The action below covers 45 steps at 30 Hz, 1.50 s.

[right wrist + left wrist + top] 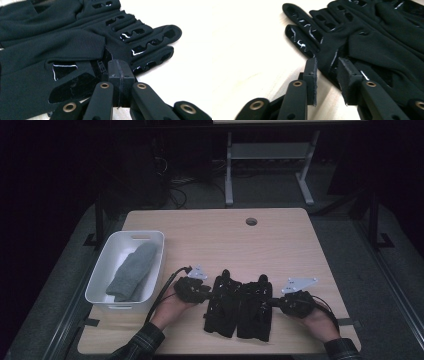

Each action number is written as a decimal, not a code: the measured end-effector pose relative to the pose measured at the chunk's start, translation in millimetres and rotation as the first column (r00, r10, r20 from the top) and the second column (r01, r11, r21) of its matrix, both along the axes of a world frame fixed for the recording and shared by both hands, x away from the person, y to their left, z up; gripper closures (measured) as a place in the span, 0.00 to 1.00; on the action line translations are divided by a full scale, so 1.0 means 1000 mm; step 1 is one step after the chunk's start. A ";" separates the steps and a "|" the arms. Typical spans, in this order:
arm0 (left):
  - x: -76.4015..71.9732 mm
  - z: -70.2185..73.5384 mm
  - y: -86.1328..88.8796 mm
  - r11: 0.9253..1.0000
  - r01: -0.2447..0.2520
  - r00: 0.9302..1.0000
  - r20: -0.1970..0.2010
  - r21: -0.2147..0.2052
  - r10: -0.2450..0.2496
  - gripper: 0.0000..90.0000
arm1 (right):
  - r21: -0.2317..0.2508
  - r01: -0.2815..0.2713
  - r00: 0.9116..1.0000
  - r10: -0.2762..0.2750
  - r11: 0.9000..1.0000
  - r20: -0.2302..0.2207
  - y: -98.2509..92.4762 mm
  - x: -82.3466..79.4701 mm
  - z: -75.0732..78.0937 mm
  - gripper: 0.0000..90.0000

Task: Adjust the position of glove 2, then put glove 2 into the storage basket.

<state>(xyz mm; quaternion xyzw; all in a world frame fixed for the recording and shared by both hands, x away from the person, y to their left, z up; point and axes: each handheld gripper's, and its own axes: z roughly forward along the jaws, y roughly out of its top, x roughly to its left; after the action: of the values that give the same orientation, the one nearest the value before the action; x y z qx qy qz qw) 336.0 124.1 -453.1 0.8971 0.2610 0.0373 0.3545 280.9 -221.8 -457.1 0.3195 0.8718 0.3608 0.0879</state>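
Note:
Two black gloves lie flat side by side near the table's front edge, fingers pointing away: a left glove (221, 306) and a right glove (255, 312). They carry glossy grip patches. My left gripper (209, 295) is at the left glove's outer edge. In the left gripper view it (327, 61) stands open, and the edge of the glove (367, 37) lies between its pad tips. My right gripper (274, 302) is at the right glove's outer edge. In the right gripper view it (118, 63) is shut, pads pressed together, tips against the glove (62, 45). No cloth shows between the pads.
A white bin (99, 270) stands at the table's left side with a grey knitted mitten (132, 270) inside. The wooden table (225, 240) has a round cable hole (251, 221) near its far edge. Another desk's legs stand beyond on the dark floor.

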 end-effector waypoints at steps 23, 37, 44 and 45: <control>-0.003 -0.005 -0.009 1.000 0.011 0.999 -0.034 -0.002 -0.011 0.99 | -0.016 -0.056 0.998 0.055 0.998 -0.023 0.011 0.001 -0.007 1.00; 0.000 0.017 0.002 0.980 -0.019 0.995 -0.102 -0.196 -0.001 0.99 | -0.017 -0.059 0.998 0.059 0.998 -0.025 0.011 0.002 -0.007 1.00; 0.003 0.029 0.001 0.965 -0.006 0.993 -0.113 -0.262 -0.024 0.99 | -0.020 -0.049 0.998 0.048 0.999 -0.027 0.021 0.005 -0.007 1.00; 0.003 0.030 0.000 0.964 -0.002 0.994 -0.110 -0.265 -0.028 0.99 | -0.023 -0.049 0.998 0.049 0.999 -0.027 0.023 0.006 -0.007 1.00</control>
<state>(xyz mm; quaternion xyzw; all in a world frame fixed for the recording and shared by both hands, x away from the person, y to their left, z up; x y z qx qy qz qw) 339.2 123.9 -423.1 0.8440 0.2776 -0.0510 0.4561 286.4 -199.0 -464.0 0.3018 0.8846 0.3483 0.0712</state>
